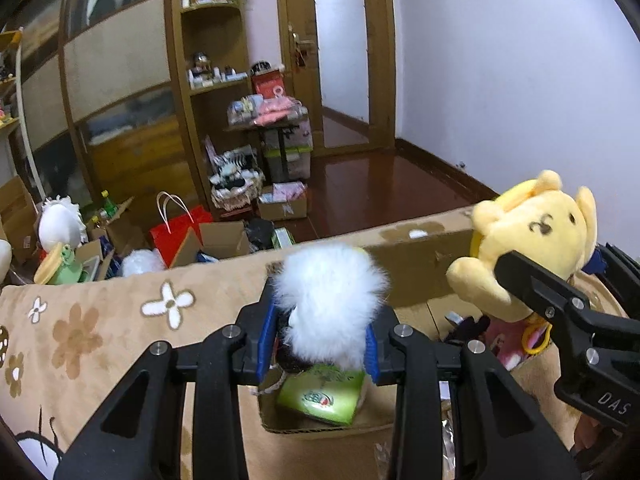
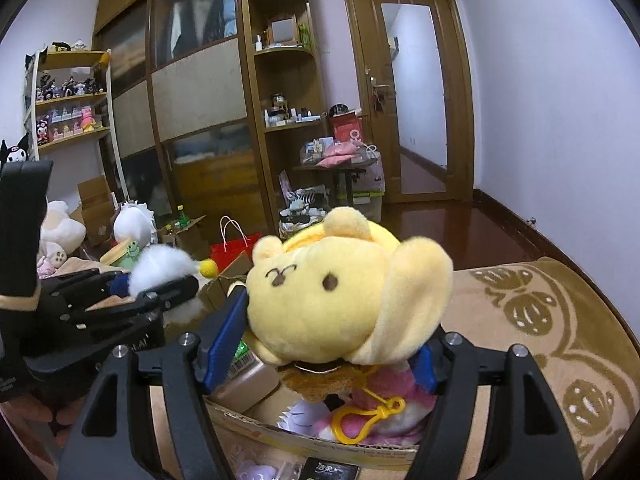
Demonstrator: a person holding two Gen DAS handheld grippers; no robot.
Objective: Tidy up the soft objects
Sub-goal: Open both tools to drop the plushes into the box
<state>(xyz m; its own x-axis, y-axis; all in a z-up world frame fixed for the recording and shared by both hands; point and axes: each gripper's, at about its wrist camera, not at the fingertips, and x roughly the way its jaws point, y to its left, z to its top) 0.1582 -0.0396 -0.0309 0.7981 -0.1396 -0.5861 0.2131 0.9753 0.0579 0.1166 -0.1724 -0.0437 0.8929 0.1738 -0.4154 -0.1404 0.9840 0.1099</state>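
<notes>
White fluffy toy, black underside, clamped between left gripper pads, held above open cardboard box. Yellow plush, drawn face, yellow clip dangling, pinched in right gripper over the box.

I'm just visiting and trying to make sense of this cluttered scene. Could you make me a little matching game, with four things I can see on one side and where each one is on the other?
Things:
1. white fluffy toy
2. yellow plush bear
3. green packet
4. red paper bag

Places:
A. standing on the floor among the clutter
B. lying in the cardboard box
C. clamped in the right hand-held gripper
D. clamped in the left hand-held gripper

Pairs: 1-D, 2-C, 3-B, 4-A
</notes>
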